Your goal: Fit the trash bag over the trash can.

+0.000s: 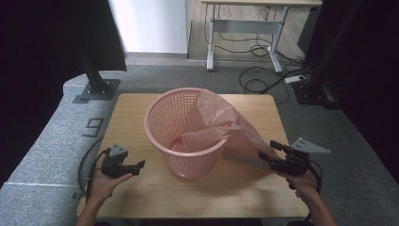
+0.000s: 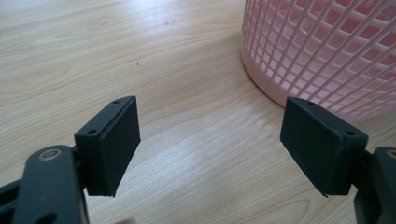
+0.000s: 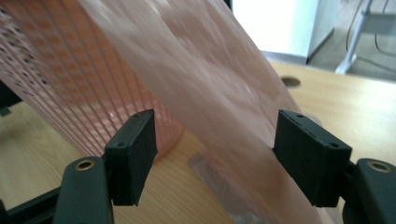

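Note:
A pink lattice basket (image 1: 188, 165) stands upright in the middle of the wooden table (image 1: 136, 113). A thin pink plastic bag (image 1: 226, 120) hangs partly inside it and drapes over the right rim down onto the table. My right gripper (image 1: 267, 148) is at the bag's lower end, to the right of the basket. In the right gripper view its jaws (image 3: 215, 154) stand wide apart with the bag (image 3: 201, 84) running between them, the basket (image 3: 60, 84) behind. My left gripper (image 1: 139, 167) rests low at the basket's left, open (image 2: 210, 144) and empty, facing the basket wall (image 2: 327, 51).
The table's front edge lies close to both hands. A small round hole (image 3: 290, 81) sits in the tabletop beyond the bag. Grey carpet surrounds the table, with black stand bases (image 1: 96, 89) at the back corners and a desk with floor cables (image 1: 263, 47) farther off.

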### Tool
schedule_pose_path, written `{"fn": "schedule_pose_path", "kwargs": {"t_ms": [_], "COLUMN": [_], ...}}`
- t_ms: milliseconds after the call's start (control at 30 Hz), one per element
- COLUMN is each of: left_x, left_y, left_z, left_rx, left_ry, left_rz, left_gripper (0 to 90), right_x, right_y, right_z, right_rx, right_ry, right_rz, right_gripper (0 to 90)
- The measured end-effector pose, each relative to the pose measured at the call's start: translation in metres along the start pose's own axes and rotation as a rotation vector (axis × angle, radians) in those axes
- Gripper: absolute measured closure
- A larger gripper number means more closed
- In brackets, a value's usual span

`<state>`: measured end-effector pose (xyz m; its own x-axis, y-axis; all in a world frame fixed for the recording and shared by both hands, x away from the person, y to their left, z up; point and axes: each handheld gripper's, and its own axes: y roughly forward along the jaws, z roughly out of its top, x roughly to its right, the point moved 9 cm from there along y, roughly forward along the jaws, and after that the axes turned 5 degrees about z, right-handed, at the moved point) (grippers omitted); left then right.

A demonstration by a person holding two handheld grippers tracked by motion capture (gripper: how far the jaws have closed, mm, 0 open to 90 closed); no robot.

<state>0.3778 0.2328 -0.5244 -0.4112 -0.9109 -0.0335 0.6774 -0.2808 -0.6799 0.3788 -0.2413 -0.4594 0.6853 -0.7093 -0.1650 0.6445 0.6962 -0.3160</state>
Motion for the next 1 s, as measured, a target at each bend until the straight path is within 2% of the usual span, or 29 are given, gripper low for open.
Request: {"fn": "schedule_pose_path", "kwargs": {"t_ms": [67, 133, 200, 233, 267, 333, 367, 400, 433, 500, 533, 567, 667, 733, 800, 867, 900, 933, 1000], "left_x": [0.000, 0.000, 0.001, 0.001, 0.001, 0.001, 0.001, 0.001, 0.001, 0.001, 0.002, 0.002, 0.004, 0.005, 0.007, 0.007, 0.009, 0.010, 0.013], "left_y": [0.000, -0.001, -0.002, -0.003, -0.003, -0.005, -0.007, -0.010, -0.012, -0.018, -0.021, -0.024, -0.033, -0.041, -0.052, -0.063, -0.069, -0.074, -0.085], "left_z": [0.000, 0.001, 0.003, 0.004, 0.004, 0.006, 0.008, 0.010, 0.013, 0.020, 0.023, 0.026, 0.037, 0.046, 0.056, 0.067, 0.072, 0.077, 0.086], "left_rx": [-0.008, -0.006, 0.000, 0.003, 0.007, 0.012, 0.013, 0.021, 0.031, 0.060, 0.073, 0.089, 0.139, 0.175, 0.220, 0.259, 0.275, 0.292, 0.321], "left_ry": [-0.007, -0.009, -0.011, -0.011, -0.013, -0.016, -0.015, -0.015, -0.018, -0.030, -0.039, -0.044, -0.054, -0.044, -0.045, -0.044, -0.040, -0.035, -0.030], "left_rz": [-0.006, -0.008, -0.009, -0.011, -0.012, -0.017, -0.022, -0.022, -0.027, -0.039, -0.046, -0.053, -0.080, -0.092, -0.116, -0.116, -0.118, -0.122, -0.129], "left_gripper": [20.2, 20.7, 20.9, 21.2, 21.2, 21.5, 21.7, 21.7, 22.0, 22.4, 23.7, 23.7, 24.1, 24.3, 24.6, 25.0, 25.0, 25.0, 24.9], "right_x": [0.009, 0.015, 0.021, 0.023, 0.023, 0.023, 0.022, 0.022, 0.021, 0.017, 0.012, 0.012, 0.002, -0.007, -0.010, -0.018, -0.027, -0.027, -0.040], "right_y": [0.003, 0.008, 0.012, 0.013, 0.012, 0.010, 0.005, 0.005, 0.002, -0.002, -0.005, -0.005, -0.005, -0.001, 0.001, 0.005, 0.011, 0.011, 0.019], "right_z": [-0.010, -0.022, -0.033, -0.036, -0.033, -0.028, -0.014, -0.014, -0.006, 0.010, 0.025, 0.025, 0.046, 0.063, 0.069, 0.079, 0.091, 0.091, 0.102], "right_rx": [-0.027, -0.061, -0.107, -0.124, -0.113, -0.096, -0.044, -0.044, -0.018, 0.019, 0.052, 0.052, 0.088, 0.110, 0.115, 0.122, 0.128, 0.128, 0.139], "right_ry": [0.014, 0.030, 0.019, 0.016, 0.010, 0.006, 0.007, 0.007, 0.004, -0.013, -0.022, -0.022, -0.050, -0.077, -0.086, -0.104, -0.127, -0.127, -0.145], "right_rz": [-0.028, -0.043, -0.078, -0.080, -0.078, -0.080, -0.077, -0.077, -0.070, -0.057, -0.034, -0.034, -0.008, 0.017, 0.025, 0.049, 0.073, 0.073, 0.102], "right_gripper": [33.9, 45.1, 61.3, 77.0, 82.0, 85.4, 88.2, 88.2, 88.4, 88.7, 88.8, 88.8, 88.8, 88.9, 89.0, 89.1, 89.2, 89.2, 89.2]}}
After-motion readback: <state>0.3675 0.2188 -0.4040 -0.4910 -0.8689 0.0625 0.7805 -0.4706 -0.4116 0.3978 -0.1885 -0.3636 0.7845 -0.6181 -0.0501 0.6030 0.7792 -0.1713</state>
